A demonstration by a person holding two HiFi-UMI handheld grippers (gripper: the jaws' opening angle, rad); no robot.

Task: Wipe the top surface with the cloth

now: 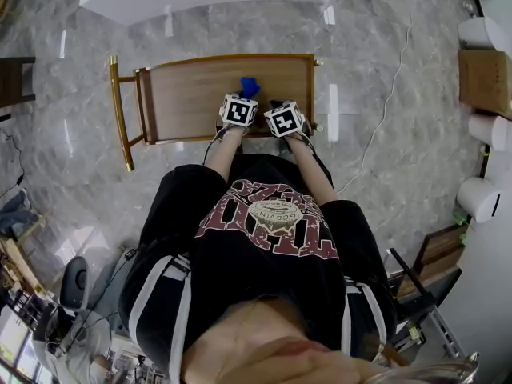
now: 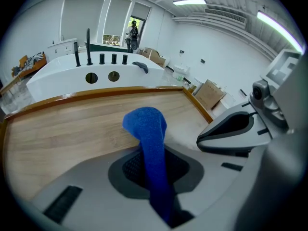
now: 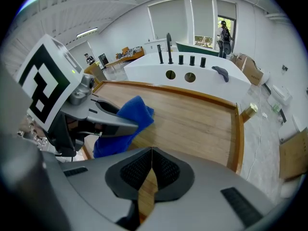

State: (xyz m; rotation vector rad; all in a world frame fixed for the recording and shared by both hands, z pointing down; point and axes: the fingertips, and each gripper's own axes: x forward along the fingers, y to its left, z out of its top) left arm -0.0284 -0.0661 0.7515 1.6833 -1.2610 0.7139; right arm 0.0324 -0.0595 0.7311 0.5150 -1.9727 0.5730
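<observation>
While the left claw [image 2: 154,153] pinches the cloth [image 2: 145,121], the right claw [image 3: 152,153] sits closed.

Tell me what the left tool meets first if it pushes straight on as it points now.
Probably the wooden top: the left tool, shut on the blue cloth, seems aimed slightly down across it, so the cloth tip would touch wood first. If level, the raised far rim; depth is unclear.
</observation>
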